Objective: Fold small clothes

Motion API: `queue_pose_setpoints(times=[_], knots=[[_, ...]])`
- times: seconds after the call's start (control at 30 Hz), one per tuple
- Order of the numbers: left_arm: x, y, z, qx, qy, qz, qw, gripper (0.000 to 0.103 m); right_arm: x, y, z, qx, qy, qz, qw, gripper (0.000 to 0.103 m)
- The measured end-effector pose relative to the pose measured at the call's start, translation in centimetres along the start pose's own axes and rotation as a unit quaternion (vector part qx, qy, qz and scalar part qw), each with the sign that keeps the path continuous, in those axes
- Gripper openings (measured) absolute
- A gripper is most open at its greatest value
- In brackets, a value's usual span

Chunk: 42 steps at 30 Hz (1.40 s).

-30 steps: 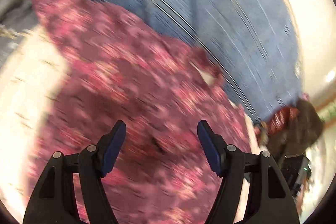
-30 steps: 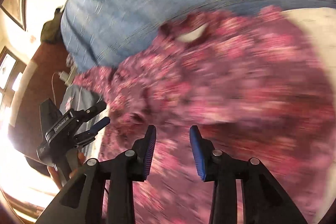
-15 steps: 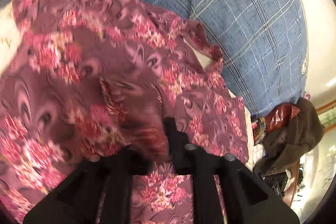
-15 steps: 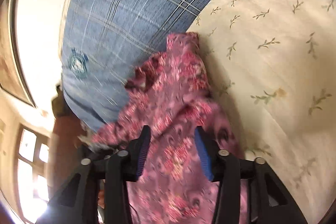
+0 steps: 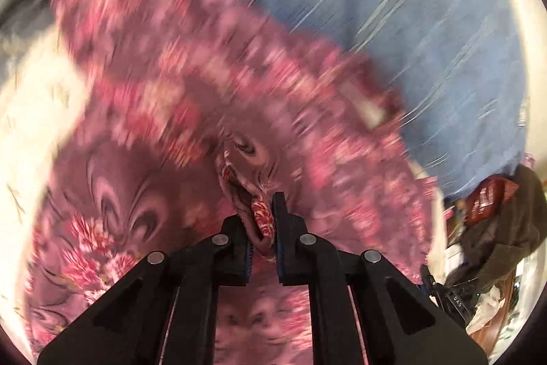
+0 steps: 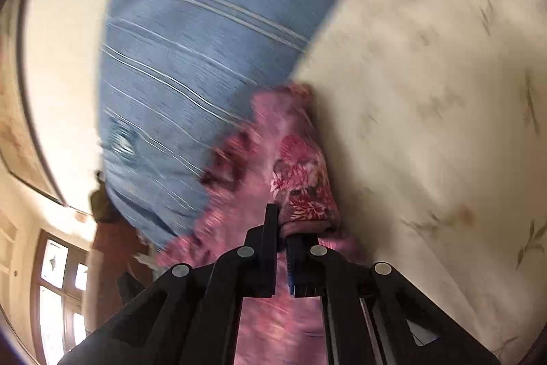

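Left wrist view: we see our left gripper (image 5: 265,221) low in the centre of the frame, its tongs drawn together on a bunched fold of the flowered garment (image 5: 191,125); the cloth stands up between them in a small ridge.
Right wrist view: our right gripper (image 6: 281,240) sits low in the centre, tongs also pressed together on a wad of the same garment (image 6: 301,180), which bulges out just above the tips.
Where the garment is: in the left view it fills the middle and lower left of the frame, lying over the cream sheet (image 5: 30,112) and running up against the blue checked pillow (image 5: 427,33) at upper right. In the right view it shows as a narrow strip up the centre, between the pillow (image 6: 191,57) on the left and the sheet (image 6: 444,112) on the right.
How it will handle: we judge it thin, light and very limp; it puckers wherever it is pinched and will sag between our two holds. The weave looks smooth, so it may slide out of a shallow pinch.
Where to hold: we would take it at edges or corners, with a deep bite of cloth, and keep the two holds well apart so the span stays taut.
What we cannot tell: both views are blurred, so which part of the garment each gripper has is unclear.
Clutter: a dark heap (image 5: 495,214) lies at the right edge of the left view, apart from the garment.
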State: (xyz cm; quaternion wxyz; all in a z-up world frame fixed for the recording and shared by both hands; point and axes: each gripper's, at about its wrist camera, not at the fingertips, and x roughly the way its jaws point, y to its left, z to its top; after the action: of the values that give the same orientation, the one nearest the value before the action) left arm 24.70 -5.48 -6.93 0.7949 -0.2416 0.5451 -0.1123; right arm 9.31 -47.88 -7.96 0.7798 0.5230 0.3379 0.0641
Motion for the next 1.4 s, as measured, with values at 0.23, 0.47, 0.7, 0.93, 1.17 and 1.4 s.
queue_pose_setpoints(times=[0.23, 0.47, 0.7, 0.93, 1.17, 1.4], knots=[[-6.0, 1.7, -1.1, -0.005, -0.033, -0.062, 0.9975, 0.029, -3.8, 2.7, -1.7, -0.048, 0.004, 0.014, 0.999, 0.018], [-4.7, -2.8, -0.2, 0.057, -0.043, -0.029, 0.9971, 0.064, -0.8, 9.0, -1.3, -0.174, -0.033, -0.04, 0.983, 0.034], [0.5, -3.3, -1.1, 0.098, -0.015, 0.023, 0.9948, 0.062, 4.9, 6.5, -2.0, -0.221, -0.009, -0.13, 0.966, 0.029], [-5.0, 1.4, 4.1, 0.069, -0.053, -0.014, 0.9961, 0.063, 4.8, 6.7, -3.3, -0.269, -0.03, -0.139, 0.953, 0.038], [-11.9, 13.0, 14.6, -0.031, -0.13, 0.096, 0.9864, 0.063, 4.7, 6.5, -3.3, -0.264, -0.034, -0.123, 0.956, 0.039], [-14.2, 20.5, 21.1, -0.131, -0.16, 0.083, 0.9749, 0.063, 4.7, 6.4, -3.3, -0.263, -0.034, -0.112, 0.958, 0.042]])
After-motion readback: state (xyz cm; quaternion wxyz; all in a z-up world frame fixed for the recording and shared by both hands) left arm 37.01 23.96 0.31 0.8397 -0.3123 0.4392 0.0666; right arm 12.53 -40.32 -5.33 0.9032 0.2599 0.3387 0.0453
